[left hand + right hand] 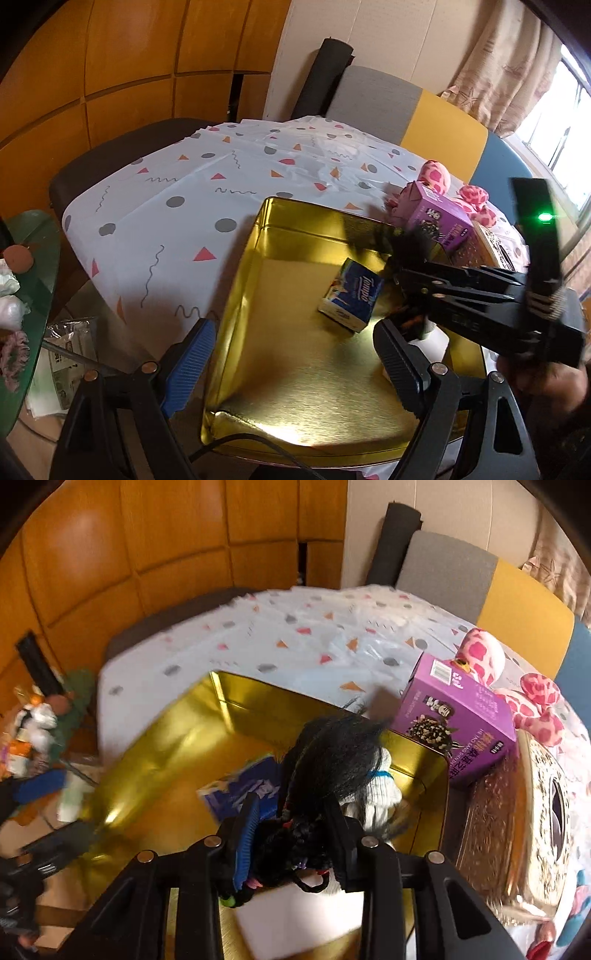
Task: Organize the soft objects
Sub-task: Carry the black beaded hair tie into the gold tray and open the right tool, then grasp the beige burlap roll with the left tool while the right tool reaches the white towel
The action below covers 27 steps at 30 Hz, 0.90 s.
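A gold tin (236,302) stands open on the patterned tablecloth; it also shows in the right wrist view (155,746). A blue Tempo tissue pack (352,299) lies inside it, blurred in the right wrist view (236,786). My right gripper (291,845) is shut on a black-haired doll (332,760) with white clothes, held above the tin's right half; it shows in the left wrist view (410,310). My left gripper (291,365) is open and empty over the tin's near edge. A pink spotted plush (484,653) lies behind a purple box (454,720).
An ornate gold lid (535,812) lies to the right of the tin. A green glass side table (22,295) with clutter stands at left. A multicoloured chair back (439,122) and wooden panels are behind the table.
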Each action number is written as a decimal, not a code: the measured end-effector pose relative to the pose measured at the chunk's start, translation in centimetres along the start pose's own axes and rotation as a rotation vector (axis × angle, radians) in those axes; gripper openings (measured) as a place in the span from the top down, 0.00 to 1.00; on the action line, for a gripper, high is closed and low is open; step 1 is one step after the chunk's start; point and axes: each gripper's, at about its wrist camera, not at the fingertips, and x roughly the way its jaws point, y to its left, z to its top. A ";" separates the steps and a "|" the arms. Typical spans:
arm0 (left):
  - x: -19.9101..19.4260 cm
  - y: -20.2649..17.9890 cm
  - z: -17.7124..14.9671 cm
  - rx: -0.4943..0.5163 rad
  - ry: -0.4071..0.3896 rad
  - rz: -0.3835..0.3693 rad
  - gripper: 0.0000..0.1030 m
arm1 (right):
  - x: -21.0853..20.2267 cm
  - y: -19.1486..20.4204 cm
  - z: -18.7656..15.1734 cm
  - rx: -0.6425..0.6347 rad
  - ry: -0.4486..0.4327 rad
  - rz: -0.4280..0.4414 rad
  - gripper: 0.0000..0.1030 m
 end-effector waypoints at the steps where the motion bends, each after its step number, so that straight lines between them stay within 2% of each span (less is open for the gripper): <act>1: 0.0 0.1 0.0 -0.001 0.000 0.002 0.15 | 0.5 -0.1 0.1 0.004 0.012 -0.003 0.59; 5: 0.2 0.3 0.1 0.001 -0.002 0.009 0.15 | 0.7 -1.4 0.0 0.070 0.009 0.030 0.43; 6: 0.3 0.3 0.1 0.002 -0.002 0.011 0.15 | 0.5 -1.8 -0.1 0.085 0.005 0.034 0.42; 16: 0.1 -1.4 0.3 0.053 -0.016 0.009 0.15 | -3.1 -3.8 -3.1 0.168 -0.047 0.050 0.42; 27: -0.4 -5.1 -0.1 0.156 -0.019 -0.013 0.15 | -8.6 -6.0 -5.8 0.201 -0.153 -0.017 0.42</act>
